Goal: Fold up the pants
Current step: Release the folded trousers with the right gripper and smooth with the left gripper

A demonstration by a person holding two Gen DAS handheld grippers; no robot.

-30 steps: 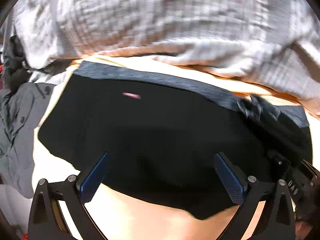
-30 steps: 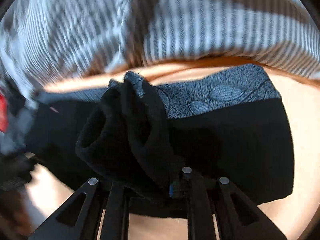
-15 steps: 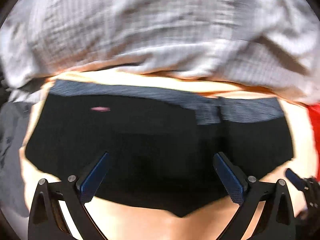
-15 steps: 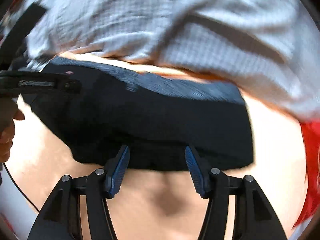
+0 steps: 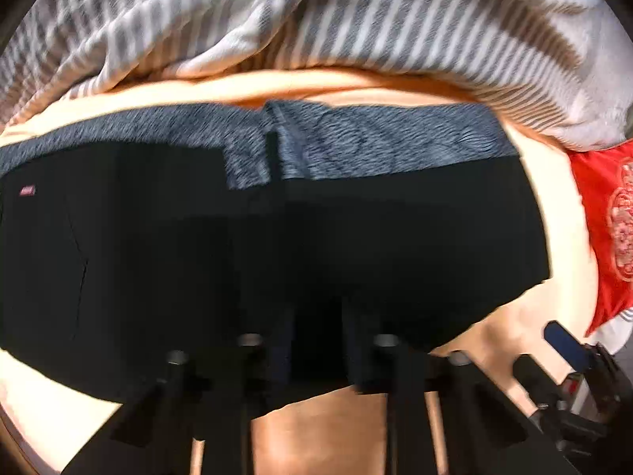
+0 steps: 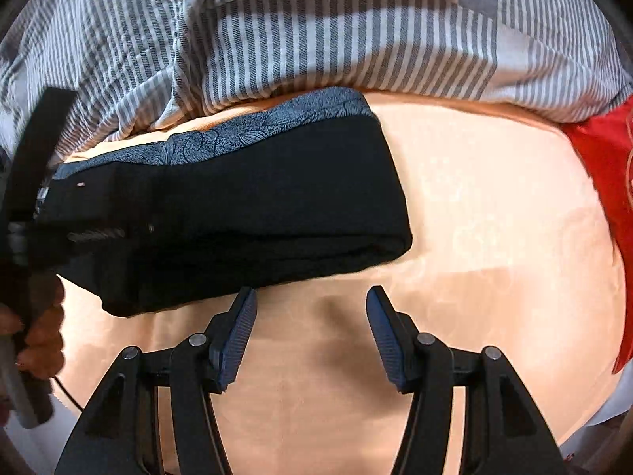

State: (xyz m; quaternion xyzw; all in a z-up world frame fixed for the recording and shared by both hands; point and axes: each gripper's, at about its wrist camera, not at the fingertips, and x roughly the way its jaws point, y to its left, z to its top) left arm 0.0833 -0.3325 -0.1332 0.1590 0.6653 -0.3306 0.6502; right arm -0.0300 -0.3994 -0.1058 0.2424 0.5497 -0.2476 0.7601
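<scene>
pants folded small, left tongs pinching near edge

the black pants (image 6: 245, 213) lay on the peach sheet (image 6: 474, 237) as a compact folded bundle, the grey patterned waistband (image 5: 376, 146) along the far edge, close under the striped blanket (image 6: 316, 31). a red cloth (image 6: 605, 166) sat off to the right, well apart from the bundle.

left tongs (image 5: 316, 356): jaws had just closed to a narrow gap over the near edge of the pants. the view was dark and blurred there; black fabric seemed to lie between the pads, so i read it as a pinch on the hem, not certain. a hand (image 6: 39, 324) on the left tool's grip showed at the edge of the right view.

right tongs (image 6: 312, 328): jaws stood partly wide, nothing between them, hovering over bare sheet just beside the bundle's near edge. they had opened within the last second.

judgement: late stage, the fold mostly made. the step in hand looked like a final fold or a tidy of the near edge. next move would call for lifting that edge evenly and carrying it toward the waistband without dragging the layers askew, the right tongs free to steady or take the other corner.

containers: none seen in either view.
</scene>
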